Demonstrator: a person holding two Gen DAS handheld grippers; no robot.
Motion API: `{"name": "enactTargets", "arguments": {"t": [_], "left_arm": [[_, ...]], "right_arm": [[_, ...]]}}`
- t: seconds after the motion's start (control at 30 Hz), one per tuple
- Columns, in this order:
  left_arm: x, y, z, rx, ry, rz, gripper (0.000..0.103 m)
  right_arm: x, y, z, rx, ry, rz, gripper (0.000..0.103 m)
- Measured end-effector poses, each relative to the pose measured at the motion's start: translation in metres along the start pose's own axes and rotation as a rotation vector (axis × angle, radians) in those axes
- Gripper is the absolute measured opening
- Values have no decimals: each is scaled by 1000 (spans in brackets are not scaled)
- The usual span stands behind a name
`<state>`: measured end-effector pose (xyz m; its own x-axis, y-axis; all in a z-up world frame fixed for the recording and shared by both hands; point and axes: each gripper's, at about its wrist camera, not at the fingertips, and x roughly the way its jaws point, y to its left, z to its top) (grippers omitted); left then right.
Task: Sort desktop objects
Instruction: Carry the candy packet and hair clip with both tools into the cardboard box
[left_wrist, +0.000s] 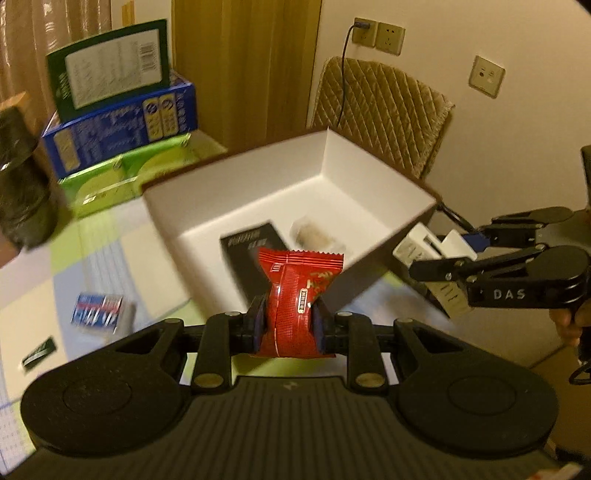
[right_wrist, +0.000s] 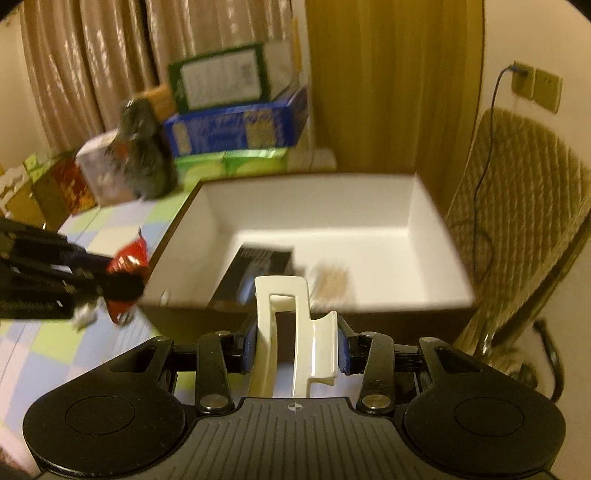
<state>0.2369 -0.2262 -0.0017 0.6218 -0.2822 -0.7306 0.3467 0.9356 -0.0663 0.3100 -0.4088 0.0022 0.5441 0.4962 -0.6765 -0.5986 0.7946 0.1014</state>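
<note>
My left gripper (left_wrist: 291, 325) is shut on a red snack packet (left_wrist: 299, 295), held above the table just short of the open white box (left_wrist: 347, 173). My right gripper (right_wrist: 295, 345) is shut on a white hair claw clip (right_wrist: 284, 328), close to the near wall of the same white box (right_wrist: 417, 206). In the left wrist view the right gripper (left_wrist: 443, 247) comes in from the right with the clip (left_wrist: 428, 245) at the box's corner. Inside the box lie a black flat pack (left_wrist: 255, 254) and a clear-wrapped brownish item (left_wrist: 317, 236).
Stacked green, blue and lime cartons (left_wrist: 122, 110) stand behind the box, with a dark bottle-like object (left_wrist: 22, 177) to their left. A small blue pack (left_wrist: 98, 314) and a dark sachet (left_wrist: 38, 352) lie on the checked tablecloth. A padded chair (left_wrist: 384, 107) stands beyond the box.
</note>
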Motion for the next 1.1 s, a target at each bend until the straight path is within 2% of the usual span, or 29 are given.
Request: {"name": "enactTargets", "arguments": {"t": [0.17,0.43,0.67,0.93,1.1], "left_arm": [[36,-14,34,-15,5,6,21],[100,-21,69,-87,67,18,21],[148,-25,78,-144,137,2,21],[188,-30,72,-161,216,7,21],[199,-32,71,-145,231,-9,21]], "right_arm": [[23,-30,27,12,-22,-2,38],[81,-72,46,-3,46,-19,38],[115,-94,40,-36,144,-7,38],[130,-99,36,-88,188,3,38],[133,-96,38,-132,198,-8,38]]}}
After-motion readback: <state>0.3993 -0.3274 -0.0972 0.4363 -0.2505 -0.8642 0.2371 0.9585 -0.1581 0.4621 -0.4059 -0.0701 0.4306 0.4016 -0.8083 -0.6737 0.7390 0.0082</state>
